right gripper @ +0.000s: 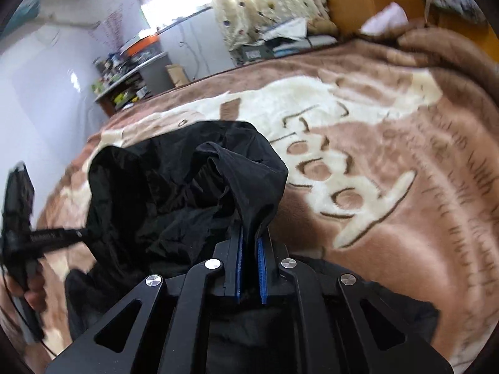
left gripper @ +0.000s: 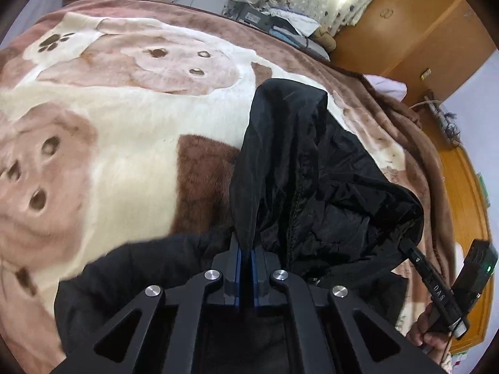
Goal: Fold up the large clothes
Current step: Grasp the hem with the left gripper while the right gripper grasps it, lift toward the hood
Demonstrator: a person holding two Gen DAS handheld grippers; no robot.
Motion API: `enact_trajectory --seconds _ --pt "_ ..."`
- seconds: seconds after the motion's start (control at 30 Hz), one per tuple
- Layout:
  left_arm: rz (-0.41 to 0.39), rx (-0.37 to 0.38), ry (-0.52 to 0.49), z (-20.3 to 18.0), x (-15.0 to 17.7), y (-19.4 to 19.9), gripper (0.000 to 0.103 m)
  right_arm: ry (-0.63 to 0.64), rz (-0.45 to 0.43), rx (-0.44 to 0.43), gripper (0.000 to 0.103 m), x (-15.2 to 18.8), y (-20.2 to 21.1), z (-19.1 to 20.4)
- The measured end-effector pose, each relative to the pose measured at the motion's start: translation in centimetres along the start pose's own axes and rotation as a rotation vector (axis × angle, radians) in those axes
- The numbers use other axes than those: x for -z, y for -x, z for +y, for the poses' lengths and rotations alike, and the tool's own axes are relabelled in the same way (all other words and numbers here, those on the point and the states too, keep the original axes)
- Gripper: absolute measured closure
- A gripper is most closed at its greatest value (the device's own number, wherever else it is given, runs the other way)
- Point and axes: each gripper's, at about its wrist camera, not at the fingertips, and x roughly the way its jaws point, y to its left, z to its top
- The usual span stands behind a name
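Note:
A large black garment [left gripper: 312,180] hangs bunched between my two grippers above a bed. My left gripper [left gripper: 246,246] is shut on one edge of the cloth, which rises in a fold from between the blue pads. My right gripper [right gripper: 251,237] is shut on another edge of the same garment [right gripper: 174,187]. In the left wrist view the right gripper [left gripper: 414,249] shows at the right, its fingertips in the cloth. In the right wrist view the left gripper [right gripper: 78,233] shows at the left, gripping the cloth. More black cloth drapes below both grippers.
The bed is covered by a brown and cream plush blanket [left gripper: 109,124] with bear faces and lettering [right gripper: 327,171]. A wooden wardrobe [left gripper: 405,25] and cluttered bedside items [left gripper: 274,18] stand beyond the bed. A shelf with clutter [right gripper: 131,71] stands by the wall.

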Motion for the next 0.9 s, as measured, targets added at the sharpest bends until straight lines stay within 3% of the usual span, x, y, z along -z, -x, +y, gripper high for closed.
enact_trajectory --seconds 0.1,0.2,0.33,0.43,0.57,0.63,0.7,0.9 --pt "-0.037 0.037 -0.027 0.5 2.2 2.5 0.099 0.077 -0.037 -0.004 0.095 1.4 2.6 1.0" --pt "-0.052 0.025 -0.062 1.7 5.1 3.6 0.099 0.193 -0.049 0.044 0.095 4.2 4.4 1.9" --pt "0.018 0.046 0.082 5.5 7.8 2.5 0.098 0.204 0.026 0.062 0.095 8.3 4.4 1.2" --pt "0.043 0.112 0.189 7.6 8.9 2.3 0.098 0.172 0.062 0.052 0.095 9.6 4.2 0.4" --pt "0.024 0.081 0.151 7.9 9.8 3.7 0.097 0.096 0.104 0.062 0.095 10.7 4.2 -1.5" --pt "0.026 0.063 0.175 8.9 10.3 4.4 0.097 0.016 0.120 0.059 0.095 11.3 4.5 -3.0" --pt "0.030 0.095 0.240 10.6 11.1 5.2 0.097 -0.055 0.118 0.033 0.095 11.9 5.3 -4.3" --pt "-0.001 0.081 0.260 13.3 12.7 8.8 0.097 -0.100 0.099 -0.011 0.095 12.2 8.3 -5.2"
